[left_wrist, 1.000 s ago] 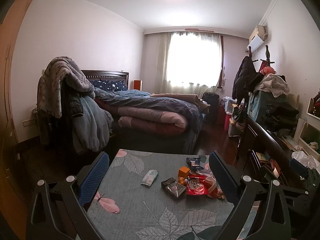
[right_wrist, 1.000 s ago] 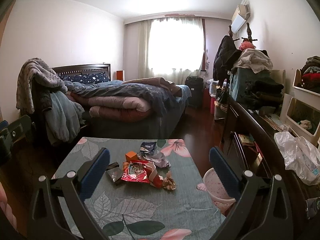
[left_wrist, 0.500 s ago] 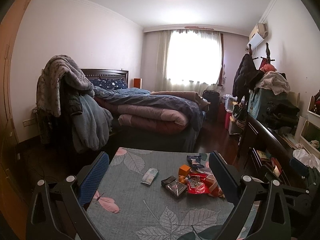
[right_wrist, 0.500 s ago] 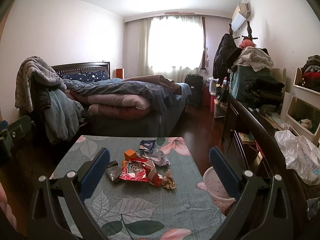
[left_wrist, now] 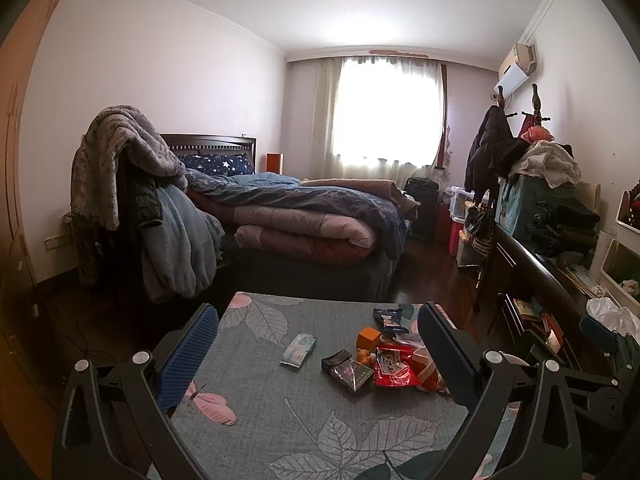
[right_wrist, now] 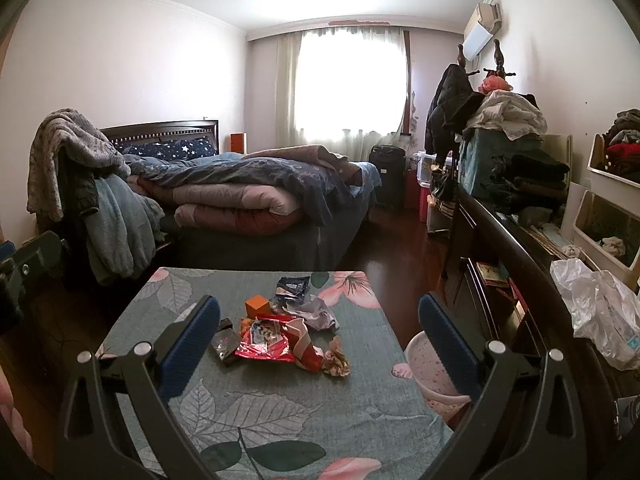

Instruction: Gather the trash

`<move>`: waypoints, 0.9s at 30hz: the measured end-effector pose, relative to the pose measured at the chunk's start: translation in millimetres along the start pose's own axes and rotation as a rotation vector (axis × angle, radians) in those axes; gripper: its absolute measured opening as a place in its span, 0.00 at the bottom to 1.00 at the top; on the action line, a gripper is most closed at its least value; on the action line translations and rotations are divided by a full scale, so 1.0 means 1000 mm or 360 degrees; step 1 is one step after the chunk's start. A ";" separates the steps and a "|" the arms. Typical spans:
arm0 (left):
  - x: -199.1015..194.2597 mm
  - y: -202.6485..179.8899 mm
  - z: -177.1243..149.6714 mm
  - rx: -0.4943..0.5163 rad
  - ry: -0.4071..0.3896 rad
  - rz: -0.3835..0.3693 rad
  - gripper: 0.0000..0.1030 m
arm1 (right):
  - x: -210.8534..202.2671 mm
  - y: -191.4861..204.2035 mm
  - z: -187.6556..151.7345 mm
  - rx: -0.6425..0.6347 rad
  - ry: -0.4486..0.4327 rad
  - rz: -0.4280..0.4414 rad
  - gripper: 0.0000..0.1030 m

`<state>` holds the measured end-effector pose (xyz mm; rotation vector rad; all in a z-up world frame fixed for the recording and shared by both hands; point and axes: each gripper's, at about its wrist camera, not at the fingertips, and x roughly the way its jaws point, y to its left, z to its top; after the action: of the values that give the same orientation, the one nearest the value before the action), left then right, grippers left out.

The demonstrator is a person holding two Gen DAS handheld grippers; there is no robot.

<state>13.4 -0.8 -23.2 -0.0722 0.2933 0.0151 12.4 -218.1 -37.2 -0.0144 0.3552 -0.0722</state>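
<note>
Trash lies on a table with a grey leaf-print cloth (left_wrist: 260,412) (right_wrist: 372,396). There is a red snack wrapper (left_wrist: 394,368) (right_wrist: 266,344), a dark wrapper (left_wrist: 348,370) (right_wrist: 225,342), an orange box (left_wrist: 369,336) (right_wrist: 257,306), a blue-white packet (left_wrist: 387,318) (right_wrist: 292,286), a pale green tissue pack (left_wrist: 299,351), a crumpled grey paper (right_wrist: 318,314) and a brown crumpled wrapper (right_wrist: 336,358). A pink waste bin (right_wrist: 430,376) stands at the table's right edge. My left gripper (left_wrist: 316,356) is open and empty above the table. My right gripper (right_wrist: 318,344) is open and empty above the pile.
A bed (left_wrist: 312,220) with piled quilts stands behind the table. A chair draped with clothes (left_wrist: 132,200) is at the left. A dark dresser (right_wrist: 512,264) with clutter and a white plastic bag (right_wrist: 596,312) runs along the right wall.
Both grippers have tilted and eased slightly, so the table and trash sit a little higher in both views. Nothing was grasped.
</note>
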 end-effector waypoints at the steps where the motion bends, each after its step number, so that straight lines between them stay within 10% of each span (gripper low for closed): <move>1: 0.000 0.000 0.000 0.0000 0.0000 -0.0001 0.96 | 0.000 0.000 0.000 -0.0001 -0.0001 0.0001 0.97; 19: 0.026 -0.005 -0.020 -0.0012 0.0066 0.0019 0.96 | 0.035 -0.004 -0.010 -0.0004 0.0095 -0.0025 0.97; 27: 0.102 0.004 -0.061 -0.0016 0.0364 0.0050 0.96 | 0.090 -0.002 -0.037 -0.0033 0.0303 -0.0043 0.97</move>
<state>93.3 -0.4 -111.2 -0.0794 0.5229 0.0395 83.8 -227.2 -103.6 -0.0331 0.5462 -0.0970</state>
